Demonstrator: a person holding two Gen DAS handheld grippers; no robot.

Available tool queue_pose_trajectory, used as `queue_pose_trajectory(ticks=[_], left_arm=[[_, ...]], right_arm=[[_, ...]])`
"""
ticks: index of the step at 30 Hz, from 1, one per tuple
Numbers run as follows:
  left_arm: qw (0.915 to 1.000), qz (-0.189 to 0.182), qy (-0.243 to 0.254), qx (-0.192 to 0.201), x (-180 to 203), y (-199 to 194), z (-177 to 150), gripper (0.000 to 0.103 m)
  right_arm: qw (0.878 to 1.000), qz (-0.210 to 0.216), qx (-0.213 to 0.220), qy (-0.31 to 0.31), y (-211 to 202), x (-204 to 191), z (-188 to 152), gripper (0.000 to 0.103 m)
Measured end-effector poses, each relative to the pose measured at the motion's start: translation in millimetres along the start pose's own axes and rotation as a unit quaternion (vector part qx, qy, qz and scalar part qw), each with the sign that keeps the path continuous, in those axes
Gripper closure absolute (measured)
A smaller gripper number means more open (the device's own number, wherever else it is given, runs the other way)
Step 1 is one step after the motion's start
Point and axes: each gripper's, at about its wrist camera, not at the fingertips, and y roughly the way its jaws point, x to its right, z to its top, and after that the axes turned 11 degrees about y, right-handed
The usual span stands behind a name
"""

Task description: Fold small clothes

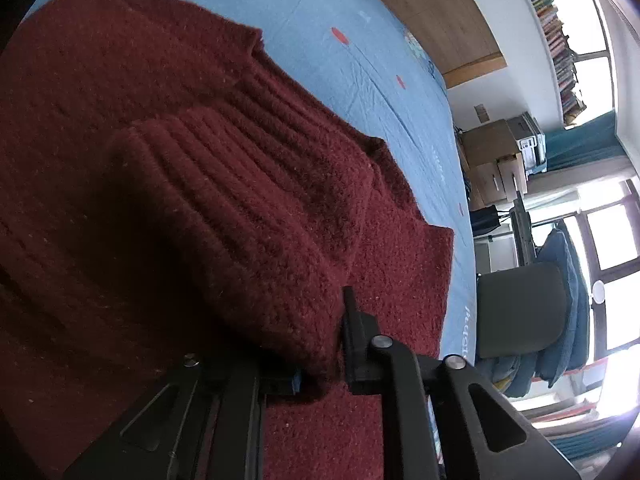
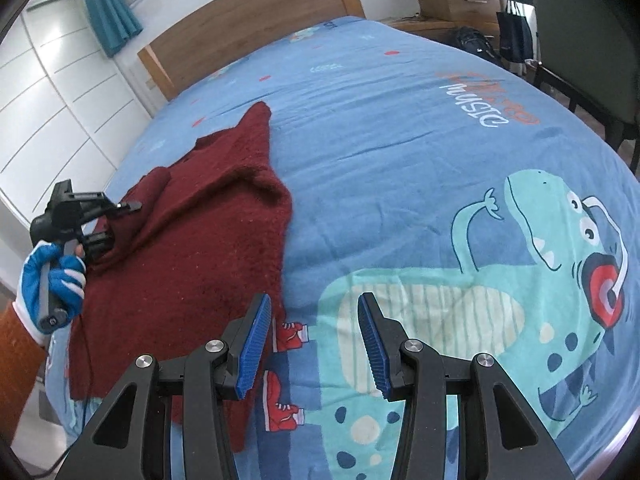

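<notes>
Held in a blue-and-white gloved hand (image 2: 54, 280), the left gripper (image 1: 320, 344) is seen over the near left part of the jumper (image 2: 192, 248). A ribbed fold of the dark red knit lies between its two fingers, which stand only a little apart; whether the pads press on the wool cannot be told, since one finger is largely hidden by the fold. The right gripper (image 2: 314, 344) is held over the bedspread (image 2: 400, 140), just beside the jumper's right edge, its blue ribbed pads (image 2: 254, 344) set well apart with nothing between them.

The jumper is spread on the left half of the bed, reaching from near the front edge toward the middle, with one pointed corner directed at the wooden headboard (image 2: 248, 28). Part of the knit is doubled over on itself near the left gripper. A green dinosaur print (image 2: 520, 300) is shown on the bedspread to the right of the jumper. White cupboards (image 2: 52, 96) are seen along the left side of the bed.
</notes>
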Motion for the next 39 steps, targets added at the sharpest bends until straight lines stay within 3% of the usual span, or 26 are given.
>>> queue_pose_trajectory(ticks=[2,4,9,11,12,13,22,28,33,36,39], left_arm=[[0.9999,0.000,-0.006,0.012,2,-7,1,0.070],[0.9990,0.004,-0.027,0.034,-4,-20,7,0.063],[0.9946,0.002,-0.081,0.065,-28,-33,17,0.063],[0.9941,-0.002,-0.085,0.067,-32,-34,17,0.069],[0.9945,-0.004,-0.080,0.067,-30,-34,17,0.077],[0.9955,-0.010,-0.072,0.061,-27,-31,16,0.091],[0.9989,-0.044,0.018,-0.003,32,6,-7,0.091],[0.9959,-0.038,0.064,-0.052,55,29,-27,0.069],[0.9943,-0.057,0.085,-0.029,63,11,-28,0.064],[0.9952,-0.014,0.097,-0.004,54,-5,-26,0.059],[0.9933,0.031,0.110,-0.016,51,4,-33,0.059]], right_arm=[[1.000,0.001,0.001,-0.003,0,-1,1,0.055],[1.000,0.002,0.001,-0.004,0,-1,2,0.055],[1.000,0.004,0.000,-0.002,1,1,1,0.055],[1.000,0.004,-0.001,-0.001,1,1,1,0.055],[1.000,0.004,-0.001,0.000,2,2,1,0.055],[1.000,0.003,-0.001,0.001,2,3,2,0.055],[1.000,0.004,-0.003,0.001,5,5,2,0.055],[1.000,0.002,-0.004,-0.001,6,5,3,0.055],[1.000,-0.001,-0.003,-0.002,5,5,5,0.055],[1.000,-0.001,-0.002,-0.002,5,5,6,0.055],[1.000,-0.001,-0.002,-0.003,6,4,6,0.055]])
